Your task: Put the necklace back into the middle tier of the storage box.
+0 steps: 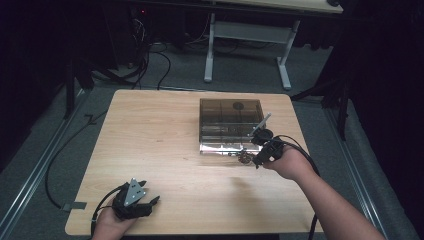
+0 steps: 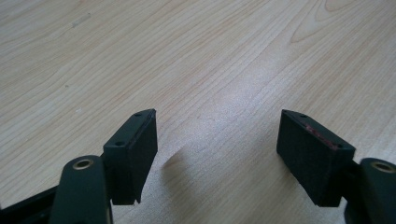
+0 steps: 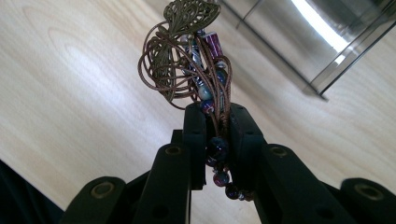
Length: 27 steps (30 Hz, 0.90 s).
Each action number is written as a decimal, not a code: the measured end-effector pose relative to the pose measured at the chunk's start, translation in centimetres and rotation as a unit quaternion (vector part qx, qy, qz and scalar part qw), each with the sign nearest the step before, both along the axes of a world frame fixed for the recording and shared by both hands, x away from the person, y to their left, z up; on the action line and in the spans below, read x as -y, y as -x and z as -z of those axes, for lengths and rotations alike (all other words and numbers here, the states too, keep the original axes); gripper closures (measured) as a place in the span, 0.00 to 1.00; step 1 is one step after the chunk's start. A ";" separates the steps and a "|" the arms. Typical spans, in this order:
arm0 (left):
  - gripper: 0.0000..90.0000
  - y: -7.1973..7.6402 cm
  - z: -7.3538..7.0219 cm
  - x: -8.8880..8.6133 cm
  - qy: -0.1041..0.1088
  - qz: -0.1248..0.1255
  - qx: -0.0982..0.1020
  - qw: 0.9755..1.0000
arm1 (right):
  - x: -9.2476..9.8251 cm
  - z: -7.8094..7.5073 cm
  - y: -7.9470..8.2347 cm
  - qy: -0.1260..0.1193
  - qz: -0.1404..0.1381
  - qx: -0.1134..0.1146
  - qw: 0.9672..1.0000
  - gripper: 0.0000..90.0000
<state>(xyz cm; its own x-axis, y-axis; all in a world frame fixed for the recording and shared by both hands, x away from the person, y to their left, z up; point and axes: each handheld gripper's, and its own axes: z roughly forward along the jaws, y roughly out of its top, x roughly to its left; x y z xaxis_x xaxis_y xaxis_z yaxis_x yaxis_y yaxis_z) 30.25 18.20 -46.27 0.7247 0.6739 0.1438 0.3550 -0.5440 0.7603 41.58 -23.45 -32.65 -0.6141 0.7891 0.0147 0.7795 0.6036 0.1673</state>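
Holding: my right gripper (image 1: 257, 156) is clamped on a necklace (image 1: 245, 157), just in front of the box (image 1: 230, 125) at the right of the table (image 1: 165, 150).
High view, left: my left gripper (image 1: 141, 204) rests near the table's front edge, well apart from the box; no part in the carry.
High view, risk: the necklace hangs close to the box's front wall; I judge it could catch on that edge if I go in low.
Left gripper view: jaws wide apart, nothing between them, bare wood (image 2: 196, 70) beneath.
Right gripper view, grip: jaws narrow, pinching the cords and beads of the necklace (image 3: 196, 70); some beads (image 3: 220, 178) trail below the pads.
Right gripper view, risk: the brown cord loops and filigree pendant (image 3: 189, 16) bunch loose above the jaws. Only a few strands look pinched, so a jolt could slip the bundle free.
Right gripper view, risk two: loose loops may snag on the box edge (image 3: 327, 79) nearby.
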 end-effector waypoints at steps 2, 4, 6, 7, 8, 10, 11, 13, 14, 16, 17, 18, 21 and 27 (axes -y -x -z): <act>0.33 0.0 0.0 0.0 0.001 0.000 0.001 1.000 | -0.2 -0.1 -0.6 0.001 -0.004 0.004 1.000 0.88; 0.33 0.0 0.0 0.0 0.001 0.001 0.001 1.000 | -0.5 -0.2 -1.0 0.002 -0.001 0.007 1.000 0.88; 0.33 0.0 0.0 0.0 0.001 0.001 0.001 1.000 | -0.8 -0.3 -1.6 0.001 0.001 0.009 1.000 0.88; 0.33 0.0 0.0 0.0 0.001 0.001 0.001 1.000 | -1.0 -0.3 -1.8 0.001 0.000 0.011 1.000 0.88; 0.33 0.0 0.0 0.0 0.001 0.001 0.001 1.000 | -1.2 -0.4 -2.1 0.001 0.003 0.013 1.000 0.88; 0.33 0.0 0.0 0.0 0.000 0.002 0.001 1.000 | -1.5 -0.4 -2.7 0.001 0.003 0.015 1.000 0.88; 0.33 0.0 0.0 0.0 0.000 0.002 0.001 1.000 | -1.7 -0.4 -3.0 0.002 0.002 0.018 1.000 0.88; 0.33 0.0 0.0 0.0 -0.001 0.003 0.001 1.000 | -2.1 -0.4 -3.6 0.002 0.002 0.019 1.000 0.88; 0.33 0.0 0.0 0.0 -0.001 0.003 0.001 1.000 | -2.1 -0.4 -3.6 0.002 0.002 0.019 1.000 0.88; 0.33 0.0 0.0 0.0 -0.001 0.002 0.001 1.000 | -2.7 -0.1 -4.5 0.005 0.002 0.020 1.000 0.88; 0.33 0.0 0.0 0.0 -0.001 0.002 0.001 1.000 | -3.0 0.0 -4.8 0.009 0.008 0.017 1.000 0.88; 0.33 0.0 0.0 0.0 -0.001 0.003 0.001 1.000 | -3.2 0.2 -5.1 0.011 0.007 0.017 1.000 0.88; 0.33 0.0 0.0 0.0 -0.001 0.003 0.000 1.000 | -3.7 0.8 -5.8 0.013 0.008 0.013 1.000 0.88; 0.33 0.0 0.0 0.0 -0.001 0.004 0.000 1.000 | -4.1 1.6 -6.7 0.020 0.015 0.009 1.000 0.88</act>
